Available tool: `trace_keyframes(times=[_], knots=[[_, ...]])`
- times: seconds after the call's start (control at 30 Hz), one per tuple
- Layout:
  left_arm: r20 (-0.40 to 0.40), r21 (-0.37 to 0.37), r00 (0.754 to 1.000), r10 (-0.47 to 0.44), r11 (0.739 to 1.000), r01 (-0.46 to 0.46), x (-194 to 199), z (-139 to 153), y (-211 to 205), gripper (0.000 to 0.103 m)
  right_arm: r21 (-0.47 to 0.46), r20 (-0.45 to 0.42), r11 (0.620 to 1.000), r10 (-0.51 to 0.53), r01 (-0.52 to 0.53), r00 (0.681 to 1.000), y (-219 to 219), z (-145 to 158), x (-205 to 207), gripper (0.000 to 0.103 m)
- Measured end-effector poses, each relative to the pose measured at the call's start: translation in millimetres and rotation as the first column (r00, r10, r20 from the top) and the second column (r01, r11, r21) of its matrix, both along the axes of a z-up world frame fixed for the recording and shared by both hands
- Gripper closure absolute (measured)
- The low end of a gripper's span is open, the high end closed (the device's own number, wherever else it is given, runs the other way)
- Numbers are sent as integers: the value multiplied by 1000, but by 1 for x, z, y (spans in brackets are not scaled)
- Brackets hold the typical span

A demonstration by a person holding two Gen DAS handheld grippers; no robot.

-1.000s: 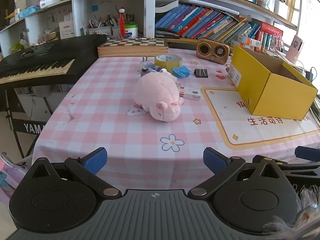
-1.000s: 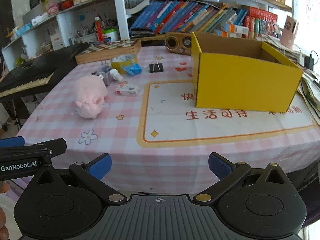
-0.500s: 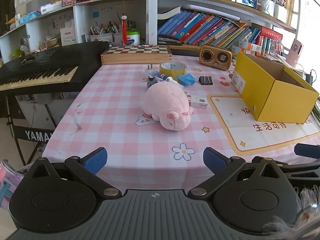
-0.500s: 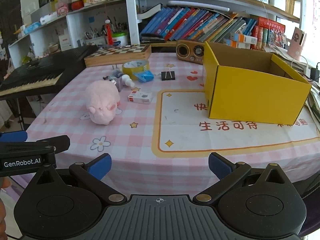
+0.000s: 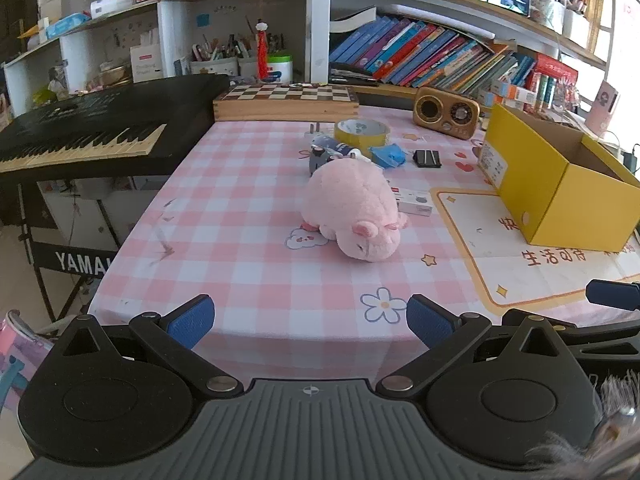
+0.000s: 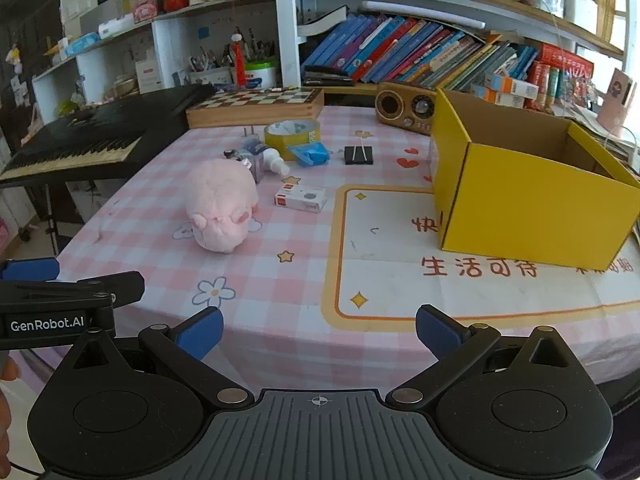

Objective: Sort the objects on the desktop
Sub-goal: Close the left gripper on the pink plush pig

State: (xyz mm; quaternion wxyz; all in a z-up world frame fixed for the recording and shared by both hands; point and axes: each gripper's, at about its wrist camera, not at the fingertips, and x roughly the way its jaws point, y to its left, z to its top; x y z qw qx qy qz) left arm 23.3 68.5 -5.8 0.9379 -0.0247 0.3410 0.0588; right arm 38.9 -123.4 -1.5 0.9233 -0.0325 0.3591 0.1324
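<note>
- Left wrist view: the left hand-held gripper (image 5: 308,318) was spread and empty, short of the surface (image 5: 248,280). The pink plush pig (image 5: 354,210) lay mid-surface, likely light and compressible; grip across its body.
- Right wrist view: the right hand-held gripper (image 6: 318,330) was spread, empty. The yellow box (image 6: 532,208) stood open, well apart from the pig.

- A white shelving unit (image 5: 316,20) fills the back wall, its right bays packed with leaning books (image 5: 420,56).
- The left bays hold pen cups (image 5: 212,64) and small boxes.
- A black Yamaha keyboard (image 5: 92,136) stands on a stand left of the table.
- A pink checked tablecloth (image 5: 240,200) covers the table.
- Bright daylight enters from a window (image 6: 630,20) at the right.
</note>
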Motion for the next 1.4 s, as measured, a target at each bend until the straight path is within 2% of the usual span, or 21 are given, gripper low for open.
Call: trace_keyframes(times=[0.47,0.67,0.87,1.0,1.13,1.2,1.27,1.4], knots=[[-35,-19,997,71,997,-72,45,-6,-3,0,-25,1,992,124,-124,992,-1,-4,58,1],[-56,-25,995,80,996,-82,71,-11,-10,2,-36,7,983,182,-182,983,-3,-7,84,5],[-66,-91,994,89,991,-95,95,-14,-7,8,-37,-4,976,216,-216,976,-5,-12,111,9],[-28,-159,999,45,986,-49,111,-9,-8,8,-54,-20,966,253,-253,967,-1,-18,124,9],[-35,-109,999,3,994,-7,135,-9,-21,8,-68,-26,952,298,-300,954,6,-23,137,12],[-68,-83,998,9,996,-14,150,-14,-24,10,-82,-22,945,317,-317,948,10,-25,144,12],[-109,-80,994,28,996,-37,161,-20,-21,20,-89,-23,940,330,-330,944,14,-29,152,12],[-157,-71,986,58,995,-70,174,-28,-15,28,-103,-24,931,351,-351,936,21,-37,168,12]])
